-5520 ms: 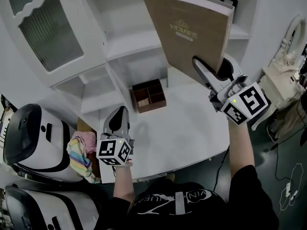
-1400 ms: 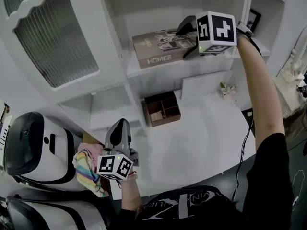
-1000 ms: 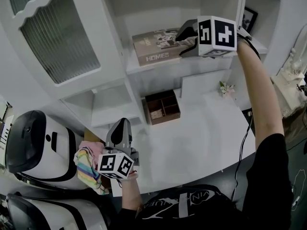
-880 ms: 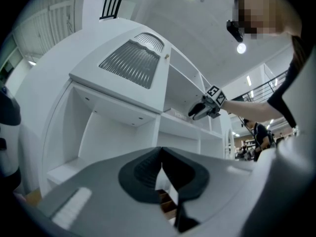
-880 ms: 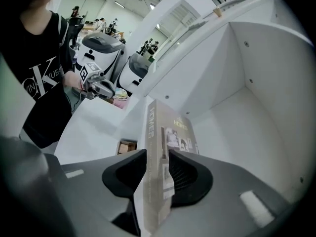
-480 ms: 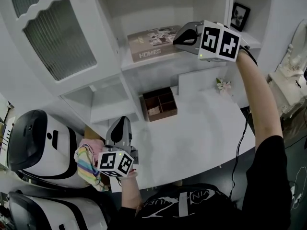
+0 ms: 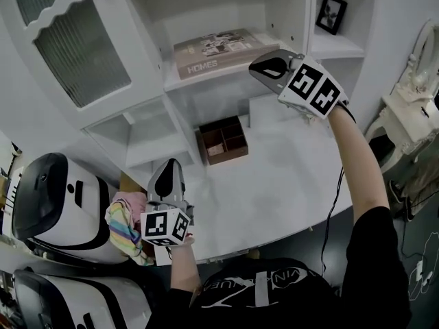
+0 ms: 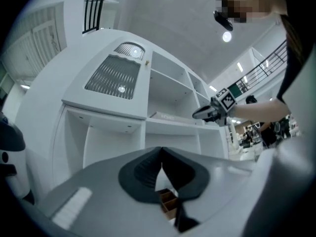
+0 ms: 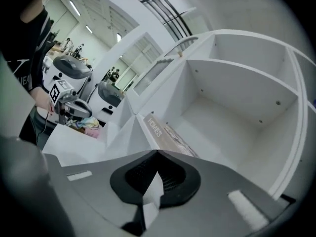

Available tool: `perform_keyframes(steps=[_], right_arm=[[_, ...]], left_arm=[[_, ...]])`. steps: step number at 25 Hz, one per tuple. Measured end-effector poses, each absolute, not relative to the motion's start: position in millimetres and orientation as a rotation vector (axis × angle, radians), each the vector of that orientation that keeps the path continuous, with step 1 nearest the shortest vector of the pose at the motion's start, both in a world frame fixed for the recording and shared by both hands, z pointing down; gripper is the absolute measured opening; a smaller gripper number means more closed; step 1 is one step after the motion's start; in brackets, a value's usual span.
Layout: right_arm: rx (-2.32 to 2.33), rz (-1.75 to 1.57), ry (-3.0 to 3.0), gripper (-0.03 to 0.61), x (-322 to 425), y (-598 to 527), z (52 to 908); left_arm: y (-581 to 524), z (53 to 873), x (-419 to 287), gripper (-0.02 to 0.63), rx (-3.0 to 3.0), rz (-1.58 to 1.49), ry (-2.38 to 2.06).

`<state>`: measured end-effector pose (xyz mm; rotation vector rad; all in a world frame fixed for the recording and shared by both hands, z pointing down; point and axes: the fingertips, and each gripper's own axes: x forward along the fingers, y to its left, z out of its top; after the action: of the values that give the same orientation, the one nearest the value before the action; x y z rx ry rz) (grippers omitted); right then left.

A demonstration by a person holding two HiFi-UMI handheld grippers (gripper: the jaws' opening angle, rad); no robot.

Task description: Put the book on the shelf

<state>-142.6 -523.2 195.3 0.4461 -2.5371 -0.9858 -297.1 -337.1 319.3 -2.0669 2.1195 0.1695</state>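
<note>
- The left gripper (image 7: 168,173) hangs over the near left edge of the white table (image 7: 288,184). Its jaws are closed tip to tip and nothing is between them.
- Just to its left, off the table's edge, lies a bundled striped pastel cloth (image 7: 122,226). Beyond the cloth stands a rounded white-and-black machine (image 7: 41,197).
- Further back on the table, against the foot of the white shelf unit (image 7: 233,74), sits a small brown wooden box with open compartments (image 7: 224,139).
- The right gripper (image 7: 264,67) is raised on an outstretched arm to the level of the middle shelf board, just off its front right end. Its jaws are pressed together and hold nothing.
- The tan hardcover book with the word HOMES on its spine (image 7: 216,50) lies flat on that shelf board, with its spine along the front edge.
- The book is just beyond the right gripper's jaws and to their left. It is close to them but not touching, and it is free of any grip. The left gripper is well apart from it, far below.
- To the right, in the next compartment, a small black picture frame (image 7: 331,14) stands upright.
- At the far left is a white cabinet door with a ribbed glass pane (image 7: 72,40).
</note>
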Motion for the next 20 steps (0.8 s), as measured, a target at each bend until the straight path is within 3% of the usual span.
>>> perform_keyframes(steps=[7,20], right_arm=[[0.567,-0.983,-2.635,0.005,-118.3,-497.6,222.9],[0.840,-0.625,-2.933,0.005,-59.0,-435.7,265.4]], left_arm=[[-324.0,322.5,-286.4,0.000,-2.049,0.111,2.121],[-278.0,338.7,-284.0,0.000,-2.000,0.040,2.157]])
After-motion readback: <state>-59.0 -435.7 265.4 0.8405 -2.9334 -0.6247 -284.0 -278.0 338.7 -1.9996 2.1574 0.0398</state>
